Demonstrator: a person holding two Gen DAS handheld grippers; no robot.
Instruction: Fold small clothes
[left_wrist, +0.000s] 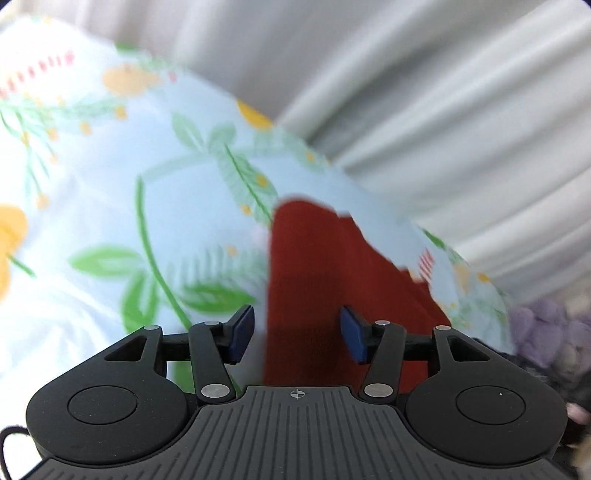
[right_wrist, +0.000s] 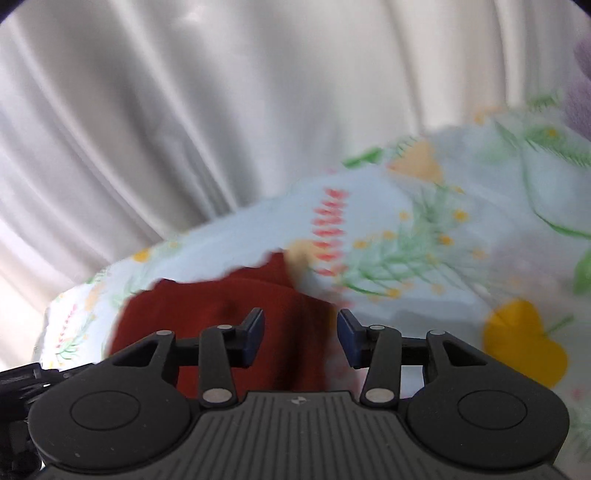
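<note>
A dark red garment (left_wrist: 314, 280) lies flat on a pale blue floral sheet (left_wrist: 147, 184). In the left wrist view it runs from the frame's middle down under my left gripper (left_wrist: 297, 334), whose blue pads stand apart with only the cloth's left edge below them. In the right wrist view the red garment (right_wrist: 221, 306) spreads left of centre, and my right gripper (right_wrist: 301, 338) is open over its right edge, nothing pinched. Both views are motion-blurred, so I cannot tell whether the fingertips touch the cloth.
White pleated curtains (right_wrist: 184, 110) hang behind the floral sheet (right_wrist: 443, 240) in both views. A purple fluffy thing (left_wrist: 546, 332) sits at the right edge of the left wrist view. Black cabling (right_wrist: 18, 380) shows at the lower left of the right wrist view.
</note>
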